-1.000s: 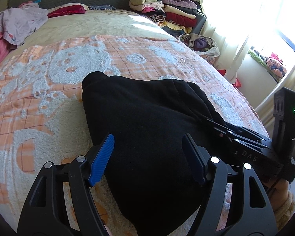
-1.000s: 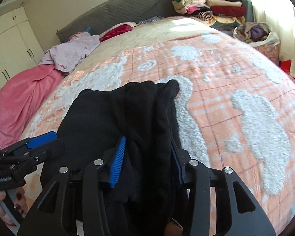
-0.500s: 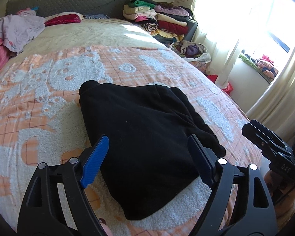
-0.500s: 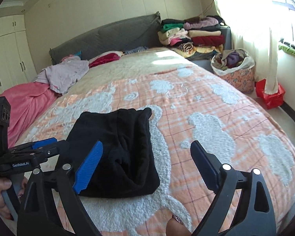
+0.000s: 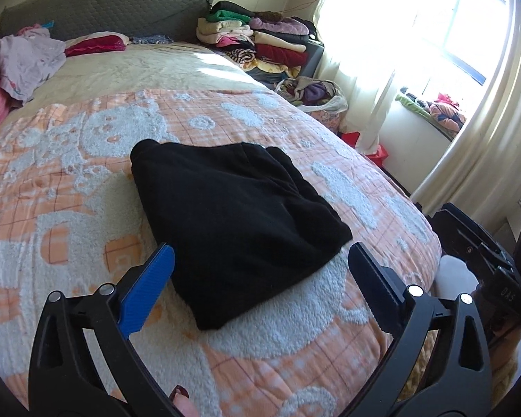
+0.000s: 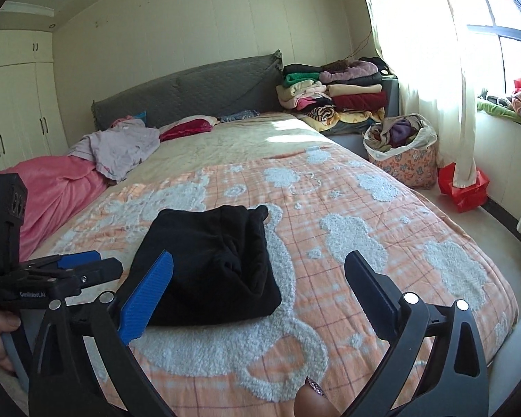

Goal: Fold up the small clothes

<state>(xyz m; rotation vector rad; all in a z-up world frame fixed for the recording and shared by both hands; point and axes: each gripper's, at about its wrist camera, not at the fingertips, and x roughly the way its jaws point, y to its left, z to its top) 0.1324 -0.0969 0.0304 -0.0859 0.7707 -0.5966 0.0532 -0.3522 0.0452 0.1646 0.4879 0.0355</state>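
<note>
garment [image 6: 215,264]: lies on the blanket [image 6: 382,243], near part of the bed [image 6: 243,139]
headboard [image 6: 191,90]: far end
stacked clothes [image 6: 333,92]: far right, beside the bed
basket [image 6: 403,153]: right, nearer than the stack
wardrobe [image 6: 21,104]: far left

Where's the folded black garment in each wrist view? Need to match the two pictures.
Left wrist: black garment lies mid-frame on the blanket, just beyond the left gripper, nothing between the opening jaws.
Right wrist: black garment sits left of centre, partly behind the gripper's blue pad.
Shared landmark: the stack of folded clothes beside the headboard.
</note>
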